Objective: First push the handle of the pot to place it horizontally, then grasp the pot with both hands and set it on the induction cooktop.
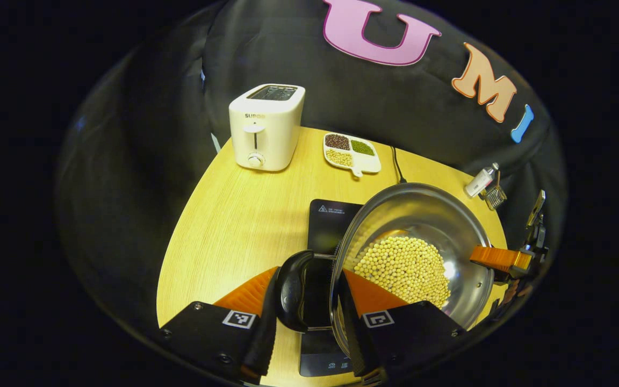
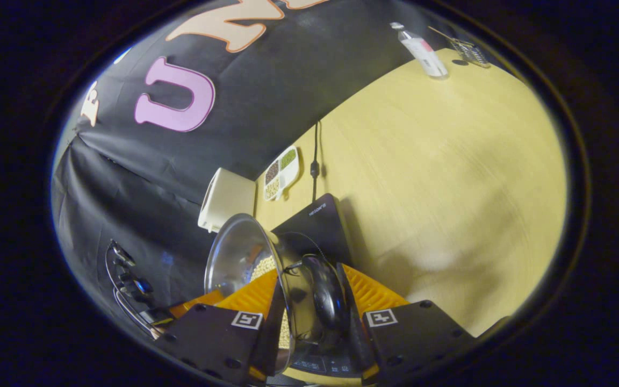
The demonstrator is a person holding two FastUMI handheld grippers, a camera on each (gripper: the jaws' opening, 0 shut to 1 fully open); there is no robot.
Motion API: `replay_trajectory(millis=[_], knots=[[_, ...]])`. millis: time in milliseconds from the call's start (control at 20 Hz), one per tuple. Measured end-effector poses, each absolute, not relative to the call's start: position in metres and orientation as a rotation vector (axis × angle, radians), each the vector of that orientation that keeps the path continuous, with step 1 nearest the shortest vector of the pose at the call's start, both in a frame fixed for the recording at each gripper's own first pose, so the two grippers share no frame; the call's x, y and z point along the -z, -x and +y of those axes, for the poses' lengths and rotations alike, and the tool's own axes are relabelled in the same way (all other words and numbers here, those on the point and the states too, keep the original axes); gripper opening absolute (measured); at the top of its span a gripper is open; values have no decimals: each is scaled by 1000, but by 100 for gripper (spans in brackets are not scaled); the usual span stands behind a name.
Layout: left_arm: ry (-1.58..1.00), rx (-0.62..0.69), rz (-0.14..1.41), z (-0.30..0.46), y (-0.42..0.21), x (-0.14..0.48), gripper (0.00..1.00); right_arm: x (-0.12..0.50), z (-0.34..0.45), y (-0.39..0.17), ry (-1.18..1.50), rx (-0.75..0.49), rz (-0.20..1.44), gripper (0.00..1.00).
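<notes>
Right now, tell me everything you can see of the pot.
The pot is a round, shiny pan, steel by its look, open-topped, holding a heap of pale yellow beans. It has a black loop handle on each side. The left gripper has its fingers around one handle and the rim; the right gripper clamps the opposite handle. The pot is over the black induction cooktop; whether it rests on it is unclear.
</notes>
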State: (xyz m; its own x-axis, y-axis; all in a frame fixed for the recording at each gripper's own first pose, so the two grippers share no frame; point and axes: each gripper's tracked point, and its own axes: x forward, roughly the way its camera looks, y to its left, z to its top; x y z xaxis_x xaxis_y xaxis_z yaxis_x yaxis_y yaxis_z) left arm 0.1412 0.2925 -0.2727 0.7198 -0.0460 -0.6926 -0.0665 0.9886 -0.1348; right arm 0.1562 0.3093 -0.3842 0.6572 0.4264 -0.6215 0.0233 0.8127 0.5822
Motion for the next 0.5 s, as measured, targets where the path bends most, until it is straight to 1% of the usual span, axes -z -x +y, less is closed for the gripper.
replay_trajectory(millis=[250, 350, 400, 450, 500], knots=[[181, -23, 778, 294, -142, 282, 58, 397, 308, -164, -575, -243, 828, 55], [170, -17, 763, 294, -145, 281, 60, 399, 307, -166, -587, -243, 824, 55], [165, -14, 766, 294, -145, 283, 58, 399, 306, -167, -584, -247, 821, 55], [164, -11, 772, 295, -143, 284, 60, 399, 308, -166, -583, -249, 818, 48], [166, -9, 763, 295, -144, 283, 58, 401, 308, -166, -579, -250, 818, 48]])
